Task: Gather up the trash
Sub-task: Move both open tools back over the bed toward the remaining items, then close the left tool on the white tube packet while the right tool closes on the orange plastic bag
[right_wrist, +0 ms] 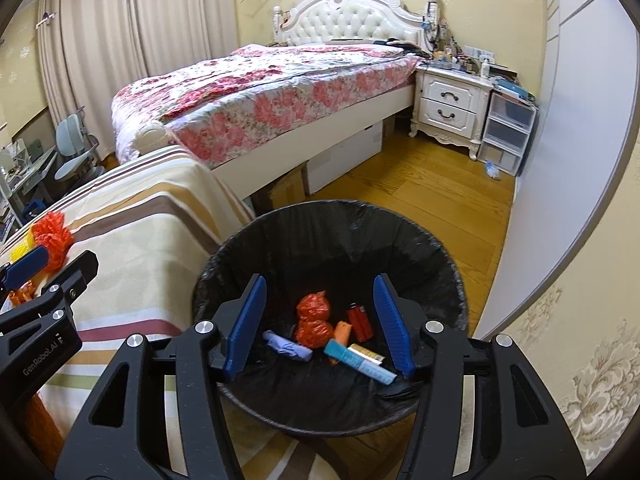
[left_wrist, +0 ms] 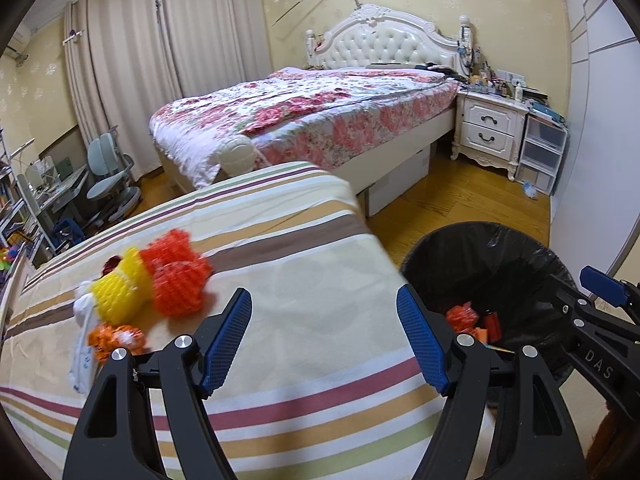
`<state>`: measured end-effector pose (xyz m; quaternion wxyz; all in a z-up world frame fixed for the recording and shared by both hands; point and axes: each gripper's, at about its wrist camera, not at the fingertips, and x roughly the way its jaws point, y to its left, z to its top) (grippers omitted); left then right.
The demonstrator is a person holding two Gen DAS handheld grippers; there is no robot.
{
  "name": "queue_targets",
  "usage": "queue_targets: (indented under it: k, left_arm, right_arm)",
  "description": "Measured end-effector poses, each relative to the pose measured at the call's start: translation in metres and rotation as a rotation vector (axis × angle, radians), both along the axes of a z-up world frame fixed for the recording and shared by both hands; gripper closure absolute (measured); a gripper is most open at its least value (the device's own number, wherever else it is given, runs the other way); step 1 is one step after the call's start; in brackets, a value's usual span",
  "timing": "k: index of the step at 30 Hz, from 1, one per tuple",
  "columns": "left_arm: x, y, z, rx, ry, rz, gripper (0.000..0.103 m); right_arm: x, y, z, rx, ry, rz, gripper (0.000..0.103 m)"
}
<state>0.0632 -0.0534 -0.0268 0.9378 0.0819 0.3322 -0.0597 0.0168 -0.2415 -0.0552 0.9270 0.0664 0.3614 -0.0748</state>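
Left wrist view: left gripper (left_wrist: 324, 336), jaws wide and empty, over the striped sheet (left_wrist: 304, 280); orange and yellow mesh nets (left_wrist: 160, 288) lie ahead. Right wrist view alone shows the bin's contents: right gripper (right_wrist: 320, 324), jaws parted, empty, above the black-lined trash bin (right_wrist: 400, 232) holding an orange wrapper (right_wrist: 314, 320), a lighter (right_wrist: 360, 322) and a blue tube (right_wrist: 360, 362).

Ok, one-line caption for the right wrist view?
Right hand-held gripper open and empty above the black-lined trash bin, which holds red wrappers and a blue tube.
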Motion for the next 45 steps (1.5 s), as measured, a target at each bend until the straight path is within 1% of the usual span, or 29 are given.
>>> queue_targets:
  k: [6, 14, 18, 23, 27, 34, 36, 37, 40, 45]
  left_arm:
    - [-0.013, 0.049, -0.002, -0.015, 0.014, 0.076, 0.03]
    - [-0.034, 0.12, -0.013, -0.004, 0.039, 0.215, 0.03]
    - [-0.036, 0.153, -0.016, -0.02, 0.065, 0.285, 0.03]
    - [-0.033, 0.182, -0.02, -0.016, 0.09, 0.333, 0.03]
    - [-0.026, 0.197, -0.023, -0.029, 0.124, 0.349, 0.03]
    - [-0.015, 0.208, -0.027, -0.028, 0.158, 0.324, 0.031]
    - [-0.013, 0.21, -0.028, -0.014, 0.165, 0.307, 0.045]
    - [-0.013, 0.211, -0.03, -0.014, 0.176, 0.295, 0.049]
    - [-0.016, 0.215, -0.029, -0.038, 0.172, 0.27, 0.053]
    - [-0.029, 0.22, -0.028, -0.023, 0.157, 0.268, 0.055]
  right_arm:
    - [-0.002, 0.043, -0.003, 0.002, 0.011, 0.093, 0.048]
    - [-0.002, 0.107, -0.004, -0.016, 0.029, 0.231, 0.048]
    - [-0.001, 0.139, -0.004, -0.02, 0.044, 0.299, 0.048]
    - [0.001, 0.178, -0.004, -0.035, 0.063, 0.383, 0.048]
    - [0.005, 0.209, -0.005, -0.061, 0.081, 0.437, 0.048]
    - [0.007, 0.237, -0.005, -0.079, 0.091, 0.48, 0.048]
    - [0.006, 0.241, -0.005, -0.083, 0.092, 0.487, 0.048]
    - [0.006, 0.243, -0.005, -0.083, 0.092, 0.49, 0.048]
    - [0.006, 0.247, -0.005, -0.084, 0.095, 0.496, 0.048]
    - [0.004, 0.258, -0.005, -0.091, 0.091, 0.521, 0.048]
